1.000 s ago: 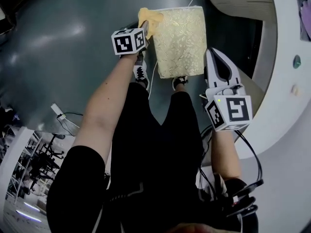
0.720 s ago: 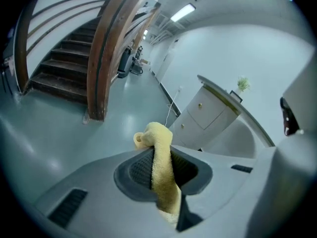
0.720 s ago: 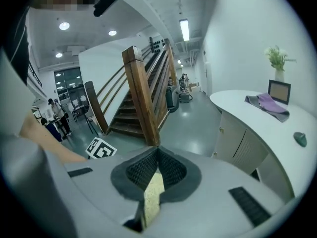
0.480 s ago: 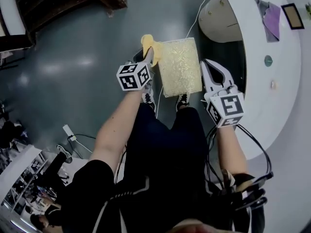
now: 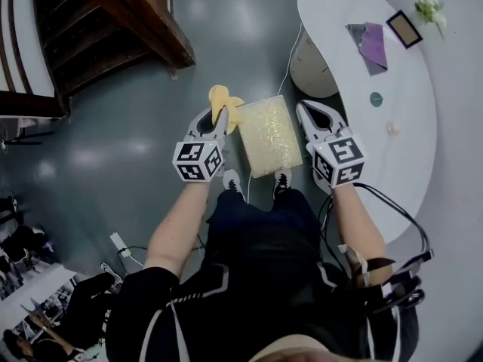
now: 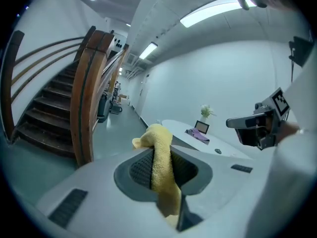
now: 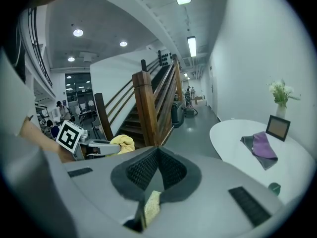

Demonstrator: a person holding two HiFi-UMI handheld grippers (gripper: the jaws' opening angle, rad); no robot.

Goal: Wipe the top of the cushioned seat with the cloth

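Observation:
The cushioned seat, a gold patterned stool, stands on the grey floor in front of the person's feet. A yellow cloth is pinched in my left gripper, which hovers just left of the seat's top and well above it. The left gripper view shows the cloth draped between the jaws of the left gripper. My right gripper hangs at the seat's right side, jaws together and holding nothing. In the right gripper view, the right gripper is shut, and the left gripper holds the cloth.
A white curved table lies to the right, carrying a purple cloth, a picture frame and flowers. Its pedestal stands just beyond the seat. A wooden staircase rises at the far left. Cables trail on the floor.
Both grippers and the head camera have risen, so the seat looks smaller and farther below. The left gripper has carried the cloth up from the seat's far left corner.

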